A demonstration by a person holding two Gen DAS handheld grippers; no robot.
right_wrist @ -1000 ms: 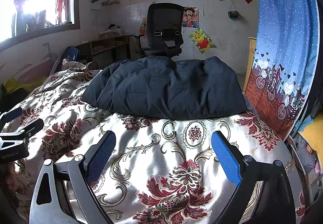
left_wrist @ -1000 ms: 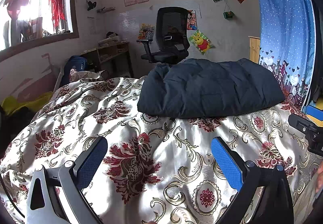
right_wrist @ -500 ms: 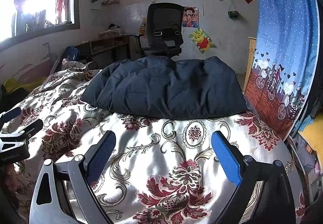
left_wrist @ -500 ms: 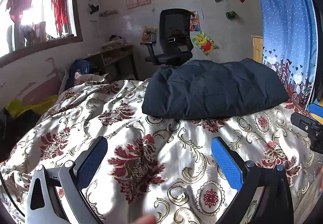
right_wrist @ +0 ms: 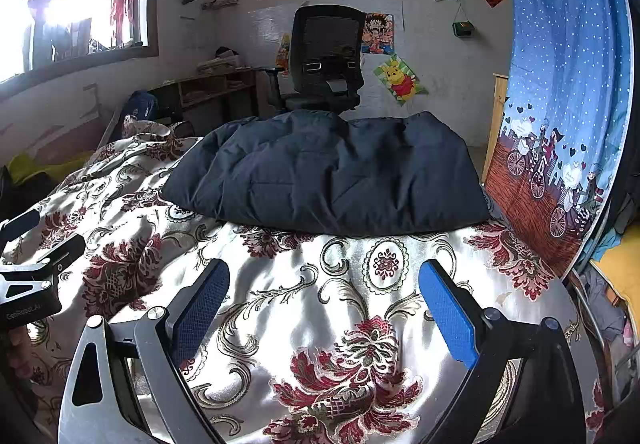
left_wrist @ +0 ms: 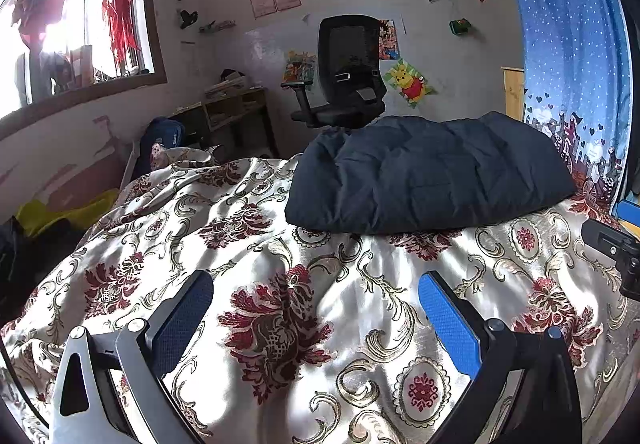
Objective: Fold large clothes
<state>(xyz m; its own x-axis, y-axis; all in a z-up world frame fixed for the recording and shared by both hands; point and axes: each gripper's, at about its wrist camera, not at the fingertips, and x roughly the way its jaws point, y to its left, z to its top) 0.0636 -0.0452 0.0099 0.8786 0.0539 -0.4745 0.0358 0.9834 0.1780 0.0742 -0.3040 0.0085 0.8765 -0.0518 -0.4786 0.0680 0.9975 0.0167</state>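
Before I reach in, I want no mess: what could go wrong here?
The dark puffy jacket lies near the bed's far edge, so a pull could slide it off the glossy floral bedspread. Both the left gripper and right gripper are open and close together; they may collide.

A dark navy padded jacket (left_wrist: 428, 172) lies folded in a puffy bundle on the bedspread (left_wrist: 280, 308).

Only thing I can actually read is "GenRobot.AI" printed in pale letters on the black body of the left gripper (right_wrist: 28, 284) at the right wrist view's edge; wall papers are too blurry.
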